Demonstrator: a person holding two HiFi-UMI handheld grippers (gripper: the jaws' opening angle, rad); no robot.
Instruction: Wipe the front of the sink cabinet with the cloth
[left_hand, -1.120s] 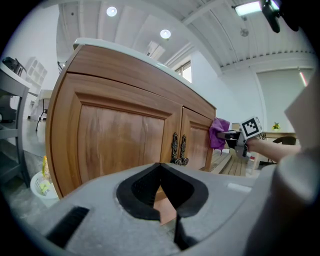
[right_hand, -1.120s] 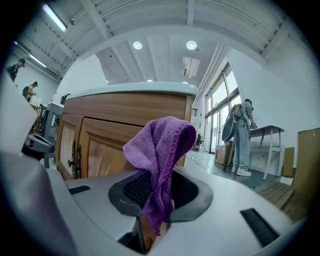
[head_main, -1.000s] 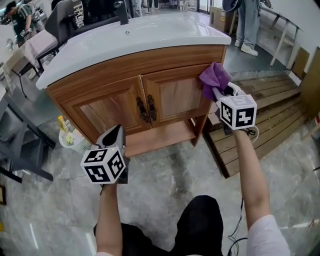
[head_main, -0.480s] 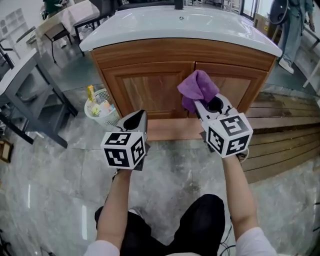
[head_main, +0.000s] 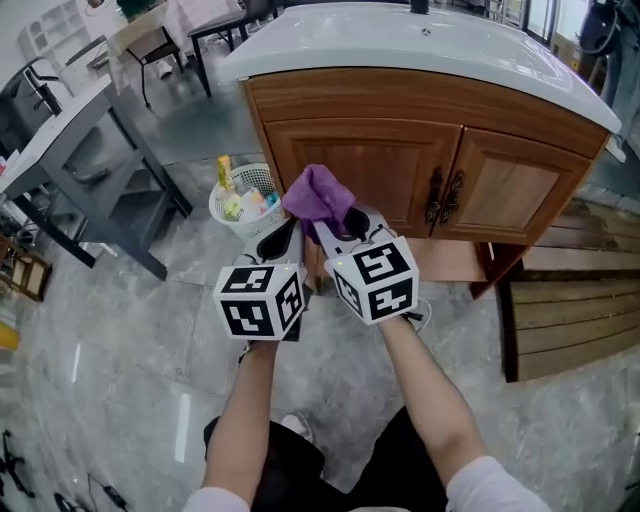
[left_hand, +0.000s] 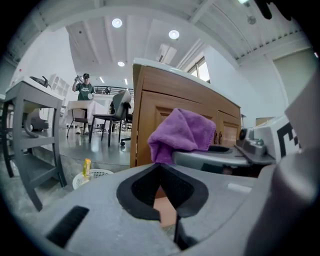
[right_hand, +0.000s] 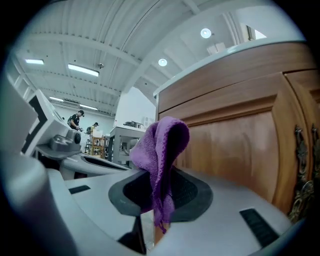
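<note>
Forearms (head_main: 415, 370) of the standing person entered from the lower edge, each ending in a marker cube. Left gripper (head_main: 281, 238): jaws together on nothing, held low and just beside its partner, judged to be parked clear so that the wiping stroke fell to one tool only. Right gripper (head_main: 328, 228): jaws clamped on one edge of the purple cloth (head_main: 318, 194), a pinch that left most of the fabric free as a pad ahead of the tips. Cloth: bunched and folded over on itself, long axis running along the jaws. Its loose rounded end pointed away from the person toward the sink cabinet (head_main: 400, 100), and its pinched tail hung between the pads (right_hand: 192, 192) in the right gripper view. It lay before the left-hand door (head_main: 365, 160), near the left corner of the front; whether it touched the wood could not be settled from any view. Sink cabinet: wooden front with two panelled doors, dark paired handles (head_main: 443, 196) at their meeting line well to the right of the cloth, and a white basin top (head_main: 430, 45) overhanging. The wipe was judged to stand at the left end of the front, with the right-hand door (head_main: 520, 195) well apart from the cloth. White basket (head_main: 240, 205) stood on the floor beside the left flank of the sink cabinet, a grey table (head_main: 85, 130) beyond it, and slatted wooden decking (head_main: 570, 320) to the right
</note>
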